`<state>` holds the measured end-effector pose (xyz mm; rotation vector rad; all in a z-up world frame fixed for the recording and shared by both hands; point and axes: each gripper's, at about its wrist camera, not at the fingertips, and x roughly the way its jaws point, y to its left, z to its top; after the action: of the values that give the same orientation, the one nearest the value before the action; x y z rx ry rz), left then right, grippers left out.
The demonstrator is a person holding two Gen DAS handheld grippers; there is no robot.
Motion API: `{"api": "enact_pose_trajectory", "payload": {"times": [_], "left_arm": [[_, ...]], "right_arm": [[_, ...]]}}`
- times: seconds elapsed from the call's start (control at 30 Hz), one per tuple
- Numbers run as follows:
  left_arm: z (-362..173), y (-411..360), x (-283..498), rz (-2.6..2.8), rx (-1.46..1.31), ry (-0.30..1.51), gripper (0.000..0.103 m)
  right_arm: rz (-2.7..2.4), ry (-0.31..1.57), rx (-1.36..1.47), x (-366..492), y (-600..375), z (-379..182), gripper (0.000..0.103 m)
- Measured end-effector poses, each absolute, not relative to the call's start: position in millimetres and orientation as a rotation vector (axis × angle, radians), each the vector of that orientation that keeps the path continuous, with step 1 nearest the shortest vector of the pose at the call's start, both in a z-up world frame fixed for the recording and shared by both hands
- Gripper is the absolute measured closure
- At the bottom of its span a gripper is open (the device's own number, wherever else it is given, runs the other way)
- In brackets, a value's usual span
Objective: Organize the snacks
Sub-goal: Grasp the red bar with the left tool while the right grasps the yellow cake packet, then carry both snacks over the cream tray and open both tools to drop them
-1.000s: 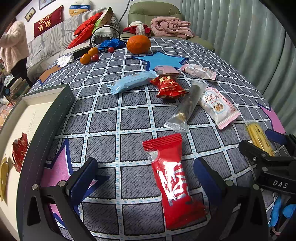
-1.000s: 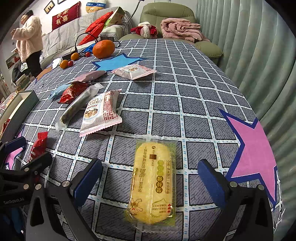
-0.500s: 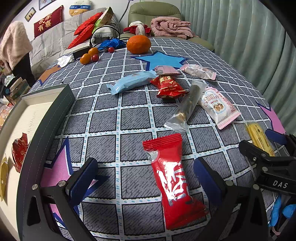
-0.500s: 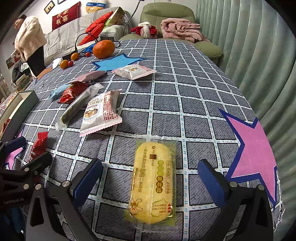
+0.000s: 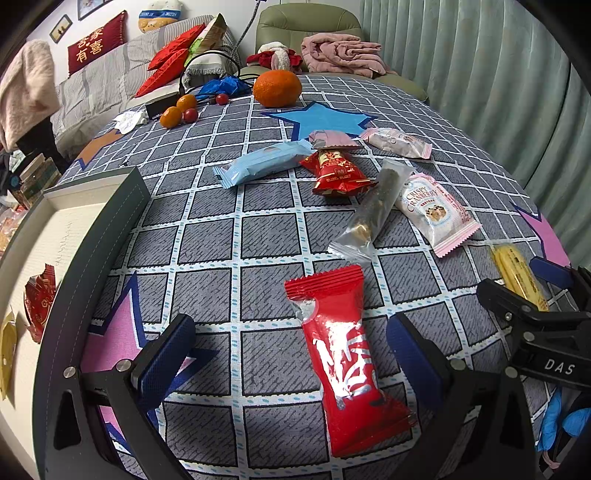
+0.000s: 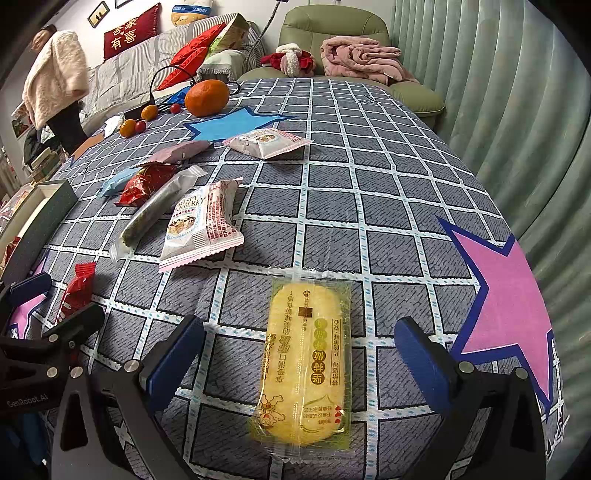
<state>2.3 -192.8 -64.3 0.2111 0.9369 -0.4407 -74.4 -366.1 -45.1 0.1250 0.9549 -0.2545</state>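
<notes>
Large orange [image 5: 277, 88] at far end of checked tablecloth [image 5: 266, 236], beside blue star patch [image 5: 320, 119]. Two small oranges [image 5: 178, 110] and cherry tomatoes [image 5: 190, 115] left of it. Pink blanket [image 6: 360, 59] on green armchair [image 6: 332, 26]. Red cushions [image 5: 168, 68] on striped sofa [image 5: 107, 81]. Person in fluffy cream jacket [image 6: 55, 85] stands at far left.

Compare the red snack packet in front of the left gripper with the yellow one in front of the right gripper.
The red packet is opaque foil with white lettering; the yellow packet is clear wrap showing a pale yellow cake inside. The red packet is narrower, with crimped ends; the yellow packet is broader with a flat clear border. Both lie flat on the checked tablecloth, each lengthwise between the open jaws of its gripper, left gripper and right gripper, untouched.
</notes>
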Motion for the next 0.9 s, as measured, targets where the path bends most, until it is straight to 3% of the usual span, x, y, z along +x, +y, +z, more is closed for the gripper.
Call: {"api": "enact_pose_trajectory", "payload": {"times": [0.27,0.3,0.37,0.43,0.47,0.5,0.9], "left_arm": [[-57,-205,3,-0.458,0.270,1.053,0.003],[-56,-207,3,-0.466,0.274,1.055,0.009],[-53,-212,0,-0.486,0.283,1.051,0.022],[-49,-219,-5,-0.518,0.301,1.036,0.056],[-47,-221,-6,-0.531,0.312,1.037,0.066],[-46,-221,-8,-0.543,0.315,1.044,0.080],[-24,-177,-23,-0.593,0.189,1.043,0.080]], "right_arm": [[-0.227,1.042,0.137,-66,-370,-40,0.000],[-0.220,1.055,0.140,-66,-370,-39,0.000],[-0.218,1.054,0.130,-68,-370,-35,0.014],[-0.200,1.048,0.146,-71,-371,-30,0.055],[-0.189,1.051,0.164,-71,-372,-29,0.065],[-0.171,1.055,0.196,-73,-374,-28,0.066],[-0.064,1.056,0.368,-89,-368,-21,0.066]]}}
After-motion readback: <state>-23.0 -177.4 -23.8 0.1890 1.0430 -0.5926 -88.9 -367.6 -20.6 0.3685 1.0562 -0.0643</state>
